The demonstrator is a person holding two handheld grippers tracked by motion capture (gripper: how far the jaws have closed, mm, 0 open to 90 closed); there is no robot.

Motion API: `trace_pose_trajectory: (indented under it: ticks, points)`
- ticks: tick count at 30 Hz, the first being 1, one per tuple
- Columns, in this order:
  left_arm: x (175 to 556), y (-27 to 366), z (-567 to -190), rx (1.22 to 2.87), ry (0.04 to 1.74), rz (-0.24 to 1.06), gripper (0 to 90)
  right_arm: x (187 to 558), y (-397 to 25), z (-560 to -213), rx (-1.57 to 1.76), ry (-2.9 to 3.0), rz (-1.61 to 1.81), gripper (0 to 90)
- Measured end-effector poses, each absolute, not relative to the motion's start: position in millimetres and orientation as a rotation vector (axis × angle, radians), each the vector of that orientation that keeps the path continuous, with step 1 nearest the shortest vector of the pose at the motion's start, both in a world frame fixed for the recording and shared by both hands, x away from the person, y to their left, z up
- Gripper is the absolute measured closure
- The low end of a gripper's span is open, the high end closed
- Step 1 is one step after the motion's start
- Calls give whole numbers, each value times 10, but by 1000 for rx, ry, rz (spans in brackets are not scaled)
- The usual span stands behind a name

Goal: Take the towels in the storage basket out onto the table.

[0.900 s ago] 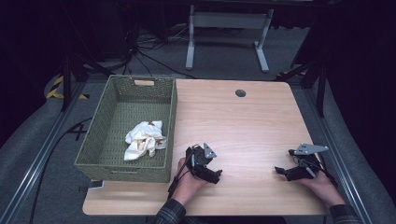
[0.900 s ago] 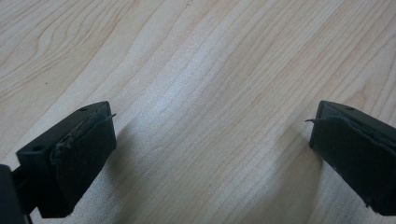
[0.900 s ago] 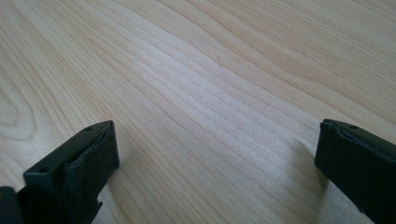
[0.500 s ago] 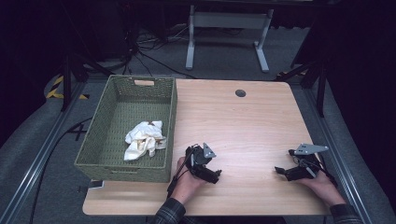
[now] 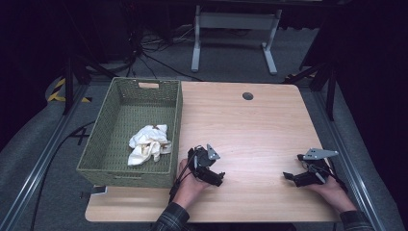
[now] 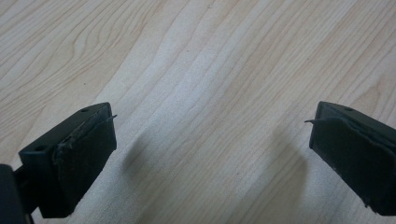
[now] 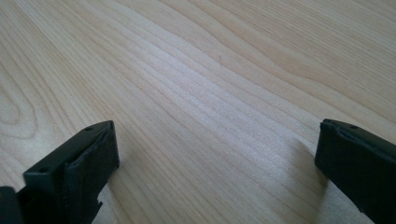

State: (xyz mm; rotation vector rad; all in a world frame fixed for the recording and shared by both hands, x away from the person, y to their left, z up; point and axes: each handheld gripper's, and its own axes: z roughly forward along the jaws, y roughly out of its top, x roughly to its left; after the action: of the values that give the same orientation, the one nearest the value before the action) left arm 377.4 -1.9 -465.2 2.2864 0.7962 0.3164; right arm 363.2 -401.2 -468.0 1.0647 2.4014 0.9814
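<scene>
On table (image 5: 250, 130), near front edge: left gripper (image 5: 215, 178) low over wood, jaws spread wide, nothing held, pointing toward right gripper. Right gripper (image 5: 288, 176) well apart at table's right side, jaws spread wide too, nothing held, pointing back toward left one. Between each pair of jaws, bare wood grain. Beyond left gripper's back end, just beside it: green woven basket (image 5: 108, 139), long axis running front to back of table. Inside basket, crumpled white cloth (image 5: 148, 143) near front.
</scene>
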Motion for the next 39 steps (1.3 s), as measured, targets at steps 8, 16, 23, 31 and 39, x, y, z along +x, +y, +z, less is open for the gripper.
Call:
trace_pose_trajectory:
  ticks: [8, 16, 23, 31, 39]
  points:
    - [3775, 13, -4565, 2282, 803, 331, 12, 3632, -4012, -4680, 1064, 2401, 981, 0]
    - [3782, 21, -4521, 2271, 797, 323, 12, 3632, -4012, -4680, 1065, 2401, 981, 0]
    - [3783, 14, -4503, 2271, 796, 315, 14, 3633, -4013, -4680, 1064, 2402, 980, 0]
    - [3799, 18, -4400, 2261, 787, 338, 16, 3632, -4012, -4681, 1065, 2401, 981, 0]
    - [3818, 23, -4342, 2244, 783, 313, 21, 3632, -4012, -4680, 1065, 2401, 981, 0]
